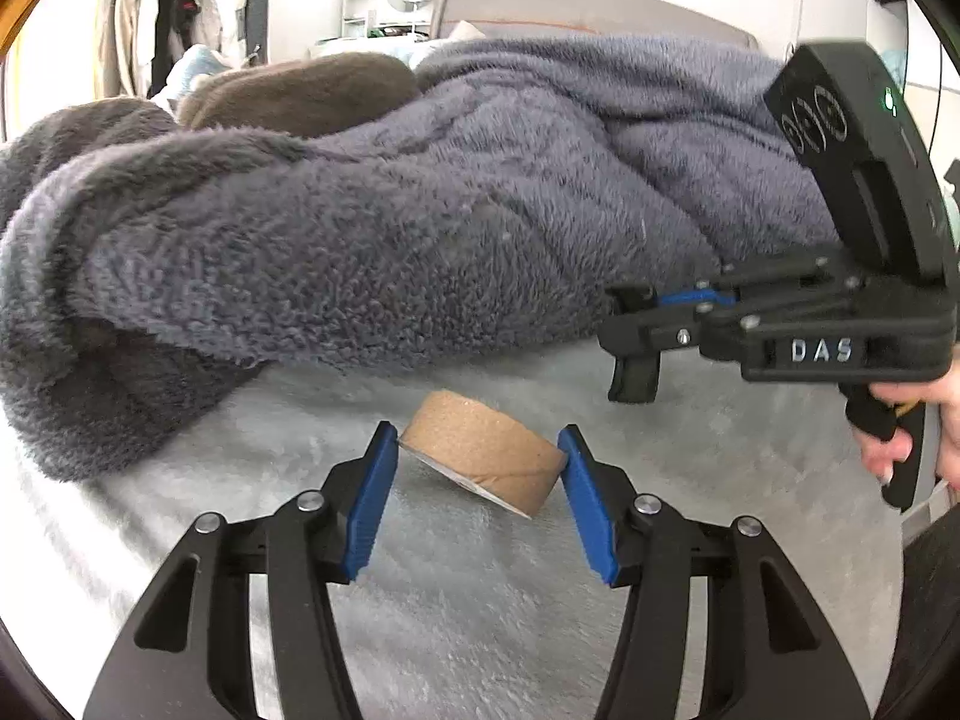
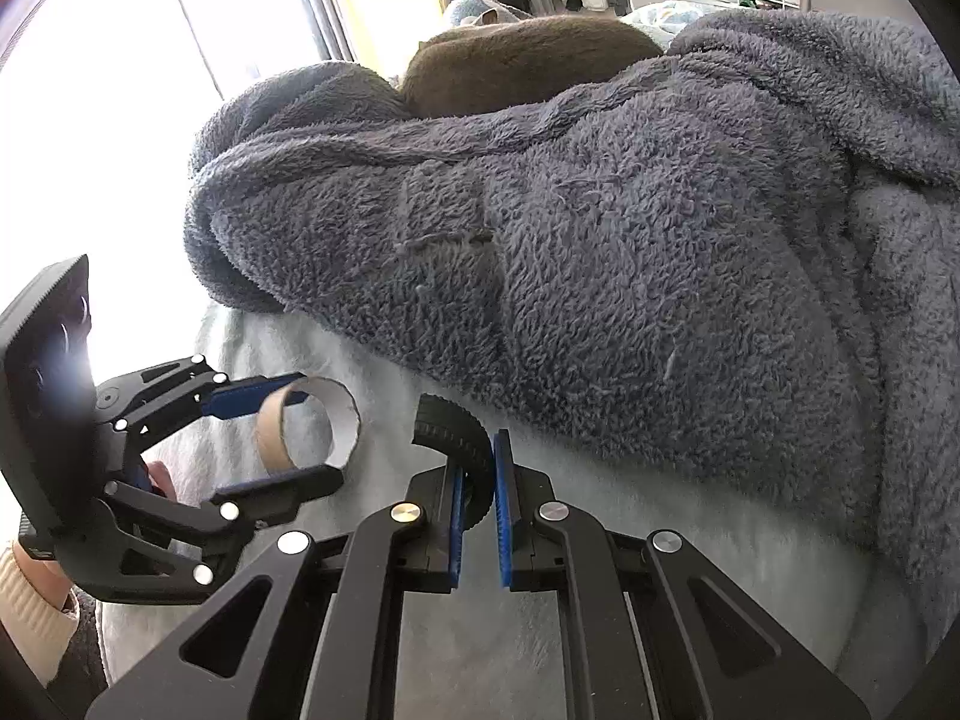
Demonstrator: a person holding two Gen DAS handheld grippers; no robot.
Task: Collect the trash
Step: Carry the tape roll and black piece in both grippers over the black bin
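A short brown cardboard tape core is tilted over the pale fleecy bed sheet. My left gripper has its blue pads pressed on the core's two sides. In the right wrist view the same core shows its open ring between the left gripper's fingers. My right gripper is shut on a black ribbed, curved rubber piece. In the left wrist view the right gripper hovers to the right, above the sheet, with the black piece hanging from it.
A thick grey-blue fleece blanket is heaped across the bed just behind the core. A brown cushion lies beyond it, with a grey headboard and hanging clothes at the back. A hand grips the right handle.
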